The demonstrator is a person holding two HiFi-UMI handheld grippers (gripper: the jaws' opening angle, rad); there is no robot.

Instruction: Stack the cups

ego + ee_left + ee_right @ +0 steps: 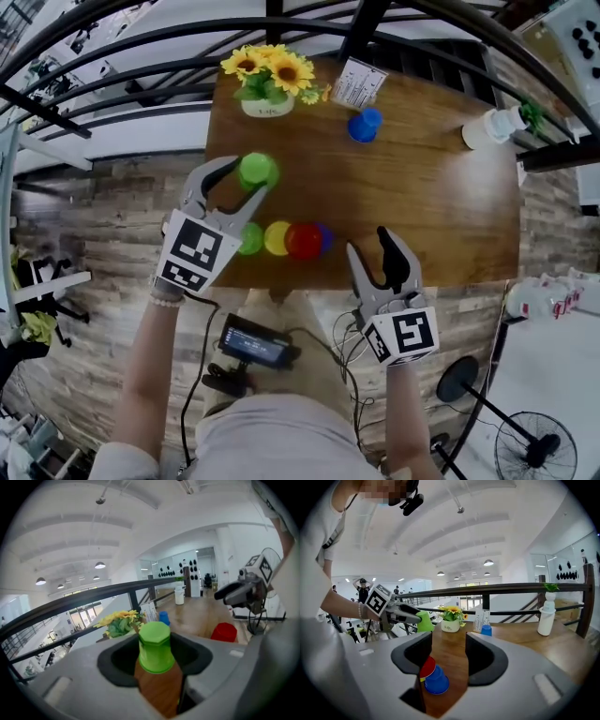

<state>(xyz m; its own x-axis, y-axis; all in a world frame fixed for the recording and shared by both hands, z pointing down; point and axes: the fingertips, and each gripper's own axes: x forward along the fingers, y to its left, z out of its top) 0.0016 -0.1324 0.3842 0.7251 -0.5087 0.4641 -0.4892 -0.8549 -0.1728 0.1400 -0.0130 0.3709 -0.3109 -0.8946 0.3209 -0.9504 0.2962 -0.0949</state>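
The wooden table (pixel 422 216) fills the upper centre of the head view. Along its lower edge a row of cups (pixel 286 239) runs left to right: green, yellow, red, blue. The left gripper (pixel 251 178) pinches a green cup (pixel 255 169), base up, just above the row's left end. It is nearer that end than the right gripper (pixel 367 241), whose jaws are spread and empty at lower right.

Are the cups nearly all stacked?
Not yet. A row of cups, green, yellow, red, blue, overlaps at the table's near edge. The left tongs hold a green cup in the air; the right tongs are open, empty. A blue cup by the card waits.
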